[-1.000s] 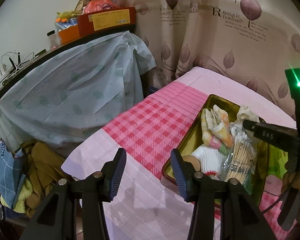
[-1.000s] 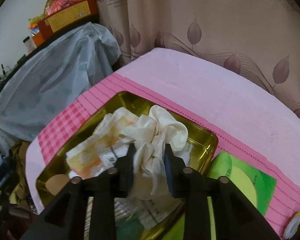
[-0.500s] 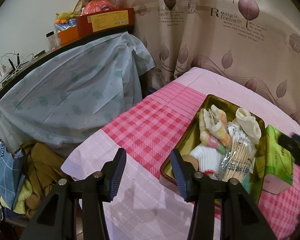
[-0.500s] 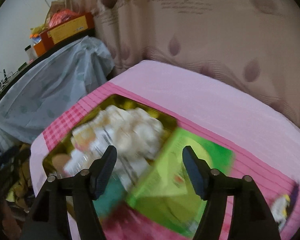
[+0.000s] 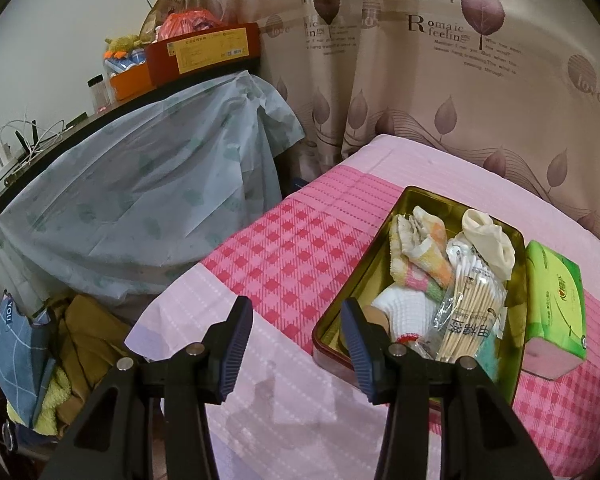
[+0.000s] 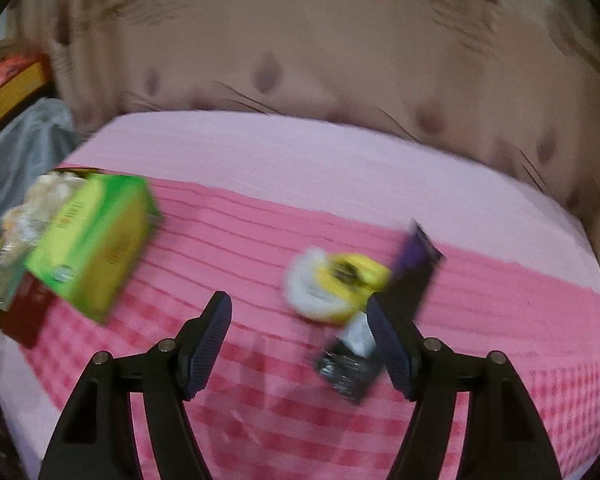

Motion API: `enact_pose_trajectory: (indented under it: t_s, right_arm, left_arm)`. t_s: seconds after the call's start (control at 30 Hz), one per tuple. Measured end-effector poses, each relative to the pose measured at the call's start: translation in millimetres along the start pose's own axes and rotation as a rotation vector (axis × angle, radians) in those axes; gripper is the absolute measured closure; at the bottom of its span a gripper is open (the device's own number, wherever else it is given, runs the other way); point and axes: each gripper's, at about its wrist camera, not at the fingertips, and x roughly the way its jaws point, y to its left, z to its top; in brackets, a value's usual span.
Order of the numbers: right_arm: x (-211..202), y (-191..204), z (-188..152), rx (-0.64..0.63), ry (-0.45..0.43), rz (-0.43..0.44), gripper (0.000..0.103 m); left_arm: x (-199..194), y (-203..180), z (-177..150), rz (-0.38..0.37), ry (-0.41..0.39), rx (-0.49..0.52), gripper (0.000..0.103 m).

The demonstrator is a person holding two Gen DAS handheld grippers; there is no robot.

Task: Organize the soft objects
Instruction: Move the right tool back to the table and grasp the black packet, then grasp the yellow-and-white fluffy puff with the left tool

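Right claw (image 6: 298,344) sees the yellow-white toy (image 6: 332,284); left sees tin (image 5: 416,196).

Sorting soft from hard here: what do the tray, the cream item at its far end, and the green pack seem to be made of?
Tray: apparently metal, with a glossy gold inside that reflects light and a dark red outer wall. Cream item: soft knit fabric, limp and folded, probably a sock. Green pack: thin shiny plastic wrap, likely over tissues.

Left gripper (image 5: 296,344) angled downward, fingers apart, right gripper (image 6: 300,340) likewise, empty
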Motion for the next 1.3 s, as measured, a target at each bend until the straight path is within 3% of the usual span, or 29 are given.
enact_pose_trajectory:
  t_s: [0.2, 0.63, 0.87, 1.07, 1.1, 1.3]
  right_arm:
    - [24, -35, -18, 0.042, 0.078, -0.056, 0.036]
    - [27, -102, -37, 0.137, 0.115, -0.178, 0.035]
    - [42, -119, -25, 0.137, 0.09, -0.039, 0.035]
    - [67, -121, -20, 0.104, 0.108, -0.024, 0.055]
    - [65, -122, -21, 0.106, 0.092, -0.022, 0.062]
    - [58, -124, -32, 0.096, 0.052, -0.02, 0.067]
  left_arm:
    - [-1, -2, -1, 0.004, -0.004, 0.01, 0.056]
    - [0, -2, -3, 0.001, 0.0, 0.024, 0.056]
    - [0, -15, -6, -0.027, -0.005, 0.085, 0.056]
    - [-5, -34, -10, -0.083, -0.033, 0.166, 0.056]
    - [-7, -39, -12, -0.103, -0.034, 0.188, 0.056]
    - [-29, -84, -27, -0.2, -0.083, 0.354, 0.056]
